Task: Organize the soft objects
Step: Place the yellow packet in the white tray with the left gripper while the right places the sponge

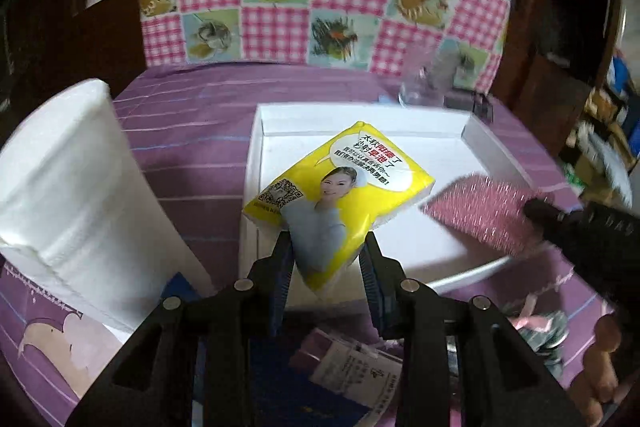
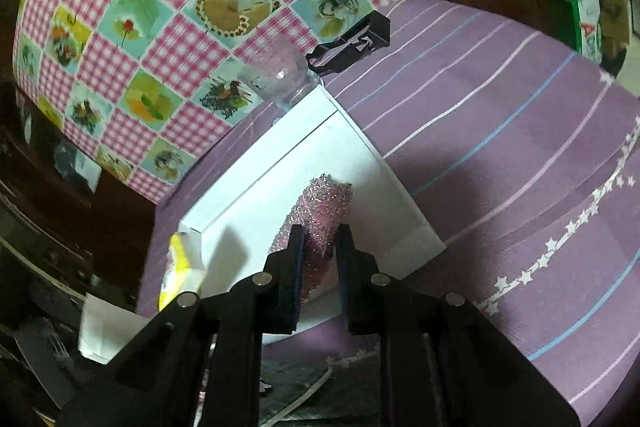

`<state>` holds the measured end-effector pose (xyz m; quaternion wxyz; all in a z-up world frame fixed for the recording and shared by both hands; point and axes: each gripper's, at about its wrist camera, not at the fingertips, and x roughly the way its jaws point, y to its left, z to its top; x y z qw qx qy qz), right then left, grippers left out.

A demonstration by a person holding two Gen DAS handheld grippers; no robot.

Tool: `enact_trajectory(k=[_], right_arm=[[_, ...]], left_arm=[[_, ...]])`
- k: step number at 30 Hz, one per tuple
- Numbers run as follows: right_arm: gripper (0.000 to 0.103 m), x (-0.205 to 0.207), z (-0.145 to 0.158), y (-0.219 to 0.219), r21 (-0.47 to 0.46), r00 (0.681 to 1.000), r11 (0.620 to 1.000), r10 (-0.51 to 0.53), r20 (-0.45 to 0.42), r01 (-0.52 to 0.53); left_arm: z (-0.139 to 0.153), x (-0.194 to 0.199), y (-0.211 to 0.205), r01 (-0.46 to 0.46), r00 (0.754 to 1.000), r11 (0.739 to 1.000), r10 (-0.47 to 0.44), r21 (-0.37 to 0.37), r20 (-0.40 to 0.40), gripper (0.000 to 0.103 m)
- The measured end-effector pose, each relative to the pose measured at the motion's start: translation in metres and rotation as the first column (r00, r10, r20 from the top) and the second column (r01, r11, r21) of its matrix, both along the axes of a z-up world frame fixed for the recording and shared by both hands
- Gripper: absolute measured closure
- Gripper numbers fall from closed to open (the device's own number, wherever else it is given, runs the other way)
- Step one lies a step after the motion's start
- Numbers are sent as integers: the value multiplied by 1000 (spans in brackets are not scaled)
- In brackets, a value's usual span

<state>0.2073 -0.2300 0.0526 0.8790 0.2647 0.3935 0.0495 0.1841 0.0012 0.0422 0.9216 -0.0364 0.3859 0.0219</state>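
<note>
Left wrist view: left gripper (image 1: 326, 247) pinches a yellow tissue pack (image 1: 340, 183) over the white box (image 1: 400, 115); right gripper (image 2: 320, 239) pinches a pink glitter sponge (image 2: 320, 215) there too.

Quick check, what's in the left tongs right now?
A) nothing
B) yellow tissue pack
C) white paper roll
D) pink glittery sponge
B: in the left wrist view the left tongs pinch the yellow tissue pack over the white box, while the pink glittery sponge sits in the right tongs.
</note>
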Motion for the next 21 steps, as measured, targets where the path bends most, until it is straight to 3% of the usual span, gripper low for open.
enact_trajectory(k=[3, 8, 10, 13, 21], right_arm=[[84, -1, 3, 6, -52, 1000, 998, 19, -13, -20], [77, 0, 8, 1, -42, 998, 999, 14, -57, -16], [69, -2, 13, 0, -46, 998, 999, 7, -67, -10], [54, -4, 21, 3, -94, 998, 996, 3, -68, -9], [52, -5, 28, 11, -106, 990, 992, 53, -129, -67]], left_arm=[[-8, 4, 0, -6, 1000, 1000, 6, 10, -22, 71], [-4, 1, 15, -49, 999, 997, 48, -67, -14, 68], [-2, -1, 20, -58, 998, 994, 58, -96, -6, 54], [2, -4, 23, -47, 999, 989, 50, -140, 17, 40], [6, -4, 19, -43, 999, 991, 47, -128, 26, 37]])
